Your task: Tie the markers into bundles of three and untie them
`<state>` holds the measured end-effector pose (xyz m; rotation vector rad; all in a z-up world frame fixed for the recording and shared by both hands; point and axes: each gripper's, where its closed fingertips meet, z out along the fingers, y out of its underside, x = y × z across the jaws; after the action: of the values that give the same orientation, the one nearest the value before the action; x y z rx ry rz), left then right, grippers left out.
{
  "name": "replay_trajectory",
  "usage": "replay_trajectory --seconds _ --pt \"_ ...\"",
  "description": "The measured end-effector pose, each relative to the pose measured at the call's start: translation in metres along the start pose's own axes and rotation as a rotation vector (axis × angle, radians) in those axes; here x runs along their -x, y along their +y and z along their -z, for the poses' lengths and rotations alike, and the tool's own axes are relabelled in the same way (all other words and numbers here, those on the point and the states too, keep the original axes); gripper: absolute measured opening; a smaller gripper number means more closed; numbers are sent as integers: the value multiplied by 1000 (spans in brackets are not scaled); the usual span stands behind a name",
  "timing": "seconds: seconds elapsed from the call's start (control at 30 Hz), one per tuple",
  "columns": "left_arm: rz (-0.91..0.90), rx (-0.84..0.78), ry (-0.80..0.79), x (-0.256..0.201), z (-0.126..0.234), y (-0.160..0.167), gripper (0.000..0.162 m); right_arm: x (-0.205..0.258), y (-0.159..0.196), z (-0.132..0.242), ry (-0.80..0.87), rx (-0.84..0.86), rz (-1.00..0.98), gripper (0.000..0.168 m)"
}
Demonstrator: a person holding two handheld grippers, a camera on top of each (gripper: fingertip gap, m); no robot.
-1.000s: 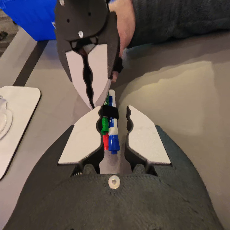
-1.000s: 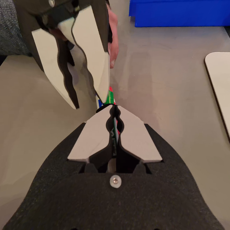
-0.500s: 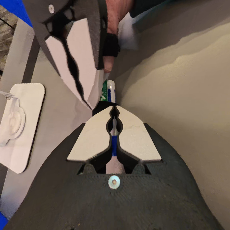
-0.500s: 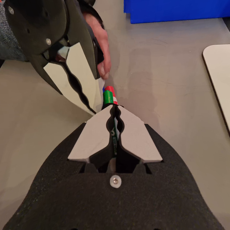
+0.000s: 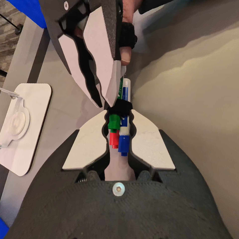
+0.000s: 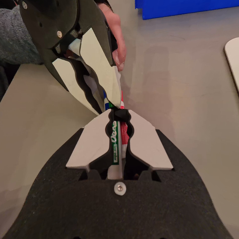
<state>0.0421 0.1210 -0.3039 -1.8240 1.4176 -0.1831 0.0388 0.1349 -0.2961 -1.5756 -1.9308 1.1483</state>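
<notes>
Three white markers with green [image 5: 114, 123], red [image 5: 113, 139] and blue caps [image 5: 123, 143] lie bundled on the grey counter [image 5: 181, 103], tied by a black stretchy band [image 5: 120, 106]. The left tool [image 5: 119, 112] has its white fingers apart around the cap ends. The right tool [image 6: 119, 112] has its fingers apart around the marker bodies, tips beside the band

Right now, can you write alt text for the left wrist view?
Three markers, green, red and blue, lie bundled by a black band between the open left gripper. The right gripper reaches in from above, touching the band, over a grey table.
</notes>
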Motion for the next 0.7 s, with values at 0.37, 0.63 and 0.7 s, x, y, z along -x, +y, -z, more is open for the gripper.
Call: replay_trajectory --seconds 0.37,0.63,0.7 --pt "-7 4 6 0 -5 4 30 -1 1 -1 -91 -24 -34 0" --pt "-32 -8 -11 1 -3 -1 28 -3 1 -1 -83 -18 -50 0" --pt "-43 -6 -21 2 -3 -1 25 -3 1 -1 -82 -19 -61 0"
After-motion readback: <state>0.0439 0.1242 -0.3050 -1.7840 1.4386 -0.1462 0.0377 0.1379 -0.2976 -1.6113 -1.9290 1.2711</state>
